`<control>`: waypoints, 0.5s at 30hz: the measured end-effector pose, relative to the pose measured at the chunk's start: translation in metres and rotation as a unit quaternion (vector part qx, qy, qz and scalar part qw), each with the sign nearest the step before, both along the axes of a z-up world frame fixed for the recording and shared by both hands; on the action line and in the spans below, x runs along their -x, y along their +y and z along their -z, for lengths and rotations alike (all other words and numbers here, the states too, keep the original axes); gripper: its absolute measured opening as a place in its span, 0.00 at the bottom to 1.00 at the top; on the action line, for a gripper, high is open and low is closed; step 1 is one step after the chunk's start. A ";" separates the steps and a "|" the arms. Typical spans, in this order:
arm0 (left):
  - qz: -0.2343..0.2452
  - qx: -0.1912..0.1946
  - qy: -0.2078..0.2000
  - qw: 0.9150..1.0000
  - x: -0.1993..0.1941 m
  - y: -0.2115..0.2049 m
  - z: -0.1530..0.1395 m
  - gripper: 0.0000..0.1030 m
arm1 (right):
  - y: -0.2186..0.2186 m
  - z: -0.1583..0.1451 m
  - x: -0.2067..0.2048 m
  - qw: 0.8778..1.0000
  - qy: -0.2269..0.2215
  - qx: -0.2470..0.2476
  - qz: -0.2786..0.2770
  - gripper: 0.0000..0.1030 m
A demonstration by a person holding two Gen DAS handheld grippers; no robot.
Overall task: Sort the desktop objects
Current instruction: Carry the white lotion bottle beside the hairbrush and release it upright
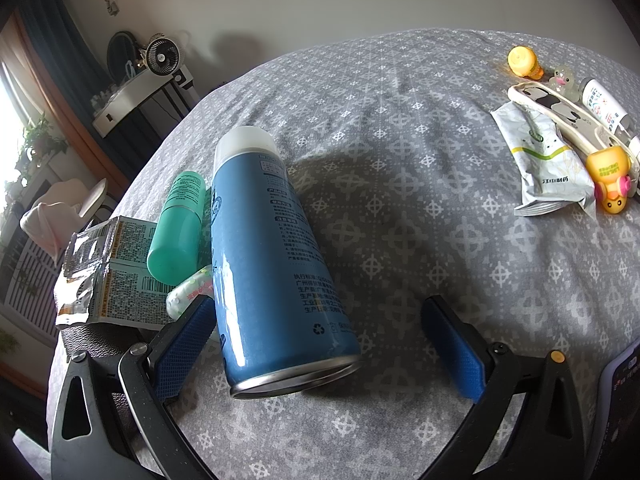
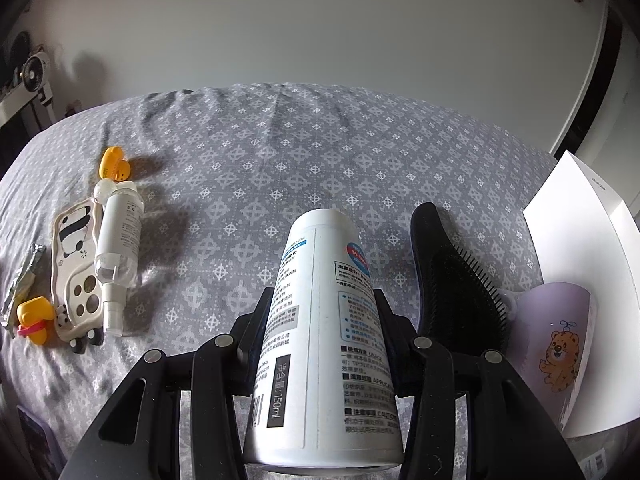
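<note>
Grey patterned bedspread: right tool clamped on white bottle, lower gently beside black brush; left tool apart around blue can

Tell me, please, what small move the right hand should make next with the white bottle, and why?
Probably carry the white bottle toward the black hairbrush and set it down on the bare cloth beside it. The right gripper has its jaws shut on the bottle, which is not yet placed, and the brush and purple cup already form a group there.
</note>
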State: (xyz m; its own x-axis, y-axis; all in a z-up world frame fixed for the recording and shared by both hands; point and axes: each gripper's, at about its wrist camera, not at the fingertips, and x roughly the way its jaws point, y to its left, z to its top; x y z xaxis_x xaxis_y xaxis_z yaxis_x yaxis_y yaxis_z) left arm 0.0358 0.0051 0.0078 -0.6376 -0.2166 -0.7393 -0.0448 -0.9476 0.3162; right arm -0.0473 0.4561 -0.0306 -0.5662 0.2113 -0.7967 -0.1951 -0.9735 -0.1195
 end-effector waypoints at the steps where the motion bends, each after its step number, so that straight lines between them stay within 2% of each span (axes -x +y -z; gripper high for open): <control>1: 0.000 0.000 0.000 1.000 0.000 0.000 0.000 1.00 | 0.000 0.001 0.000 1.000 0.000 0.000 0.001 0.42; 9: 0.000 0.000 0.000 1.000 0.000 0.000 0.000 1.00 | 0.005 0.006 -0.003 1.000 -0.011 0.007 0.013 0.42; 12: 0.000 0.000 0.000 1.000 0.000 0.000 0.000 1.00 | 0.008 0.000 -0.008 1.000 0.004 0.022 0.014 0.46; 15: 0.000 0.000 0.000 1.000 0.000 0.000 0.000 1.00 | 0.009 -0.012 -0.017 0.999 0.037 0.016 0.027 0.79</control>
State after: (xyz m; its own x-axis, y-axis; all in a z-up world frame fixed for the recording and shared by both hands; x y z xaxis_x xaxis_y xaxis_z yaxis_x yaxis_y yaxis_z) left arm 0.0358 0.0050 0.0074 -0.6378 -0.2164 -0.7392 -0.0450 -0.9476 0.3163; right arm -0.0301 0.4656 -0.0185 -0.6117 0.2184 -0.7604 -0.2543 -0.9644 -0.0724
